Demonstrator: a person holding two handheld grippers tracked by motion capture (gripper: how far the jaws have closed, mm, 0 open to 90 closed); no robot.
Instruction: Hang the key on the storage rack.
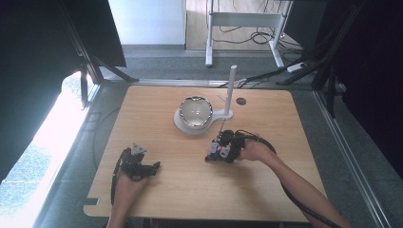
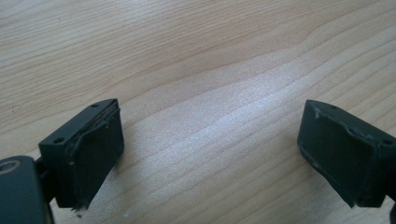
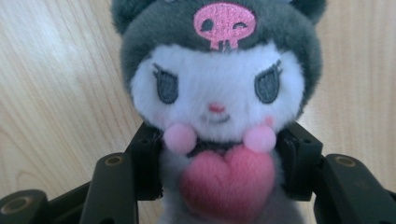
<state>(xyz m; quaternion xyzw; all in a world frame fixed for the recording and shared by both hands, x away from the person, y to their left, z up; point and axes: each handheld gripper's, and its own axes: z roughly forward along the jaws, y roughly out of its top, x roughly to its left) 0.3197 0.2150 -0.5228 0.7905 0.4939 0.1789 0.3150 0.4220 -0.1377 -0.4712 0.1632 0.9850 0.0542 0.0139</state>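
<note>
Soft grey-and-white plush is what your right gripper [image 3: 215,186] is clamped on: the plush toy [image 3: 217,98] sits between the jaws at its body, with the pink heart [image 3: 227,184] facing the camera and the head rising above the pads. That fluffy body can compress and slip, so you risk the toy sagging or twisting free if you swing it fast. Your left gripper [image 2: 205,158] rests released over bare wooden table [image 2: 196,56], holding nothing. In the high view, the toy lies just on your side of the glass bowl [image 1: 195,112], whose white stand [image 1: 231,90] rises beside it; brushing either could tip it.
</note>
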